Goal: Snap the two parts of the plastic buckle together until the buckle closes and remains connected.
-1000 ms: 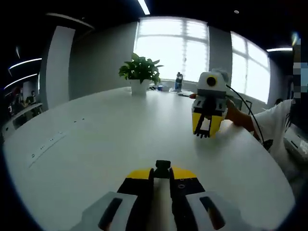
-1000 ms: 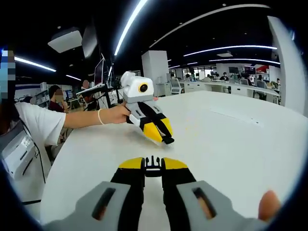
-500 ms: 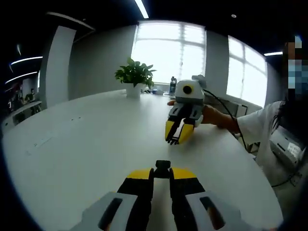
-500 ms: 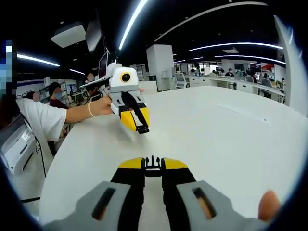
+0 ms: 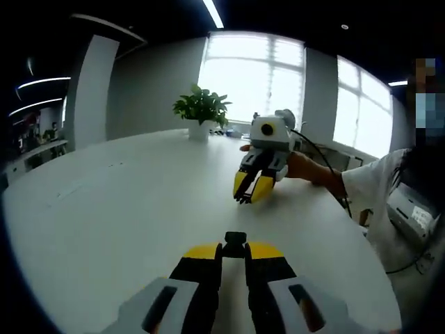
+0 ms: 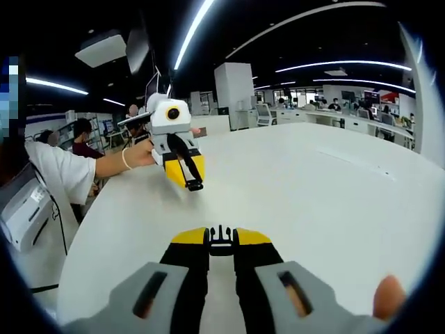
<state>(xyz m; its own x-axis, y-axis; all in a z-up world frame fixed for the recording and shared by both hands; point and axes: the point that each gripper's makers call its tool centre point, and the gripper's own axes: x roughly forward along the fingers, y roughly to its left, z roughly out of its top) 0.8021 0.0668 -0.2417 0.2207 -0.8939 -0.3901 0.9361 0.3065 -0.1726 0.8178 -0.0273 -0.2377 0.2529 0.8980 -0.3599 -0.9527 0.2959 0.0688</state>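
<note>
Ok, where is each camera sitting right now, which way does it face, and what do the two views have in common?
Left gripper view: rides the left tool, shut on a black buckle part, facing the window and potted plant; the right tool and a hand show.
Right gripper view: rides the right tool, shut on the pronged buckle part, facing the office; the left tool and an arm show.
Shared: the white table, each opposite tool.

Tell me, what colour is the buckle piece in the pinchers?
Black. The buckle piece shows best in the right gripper view.
</note>
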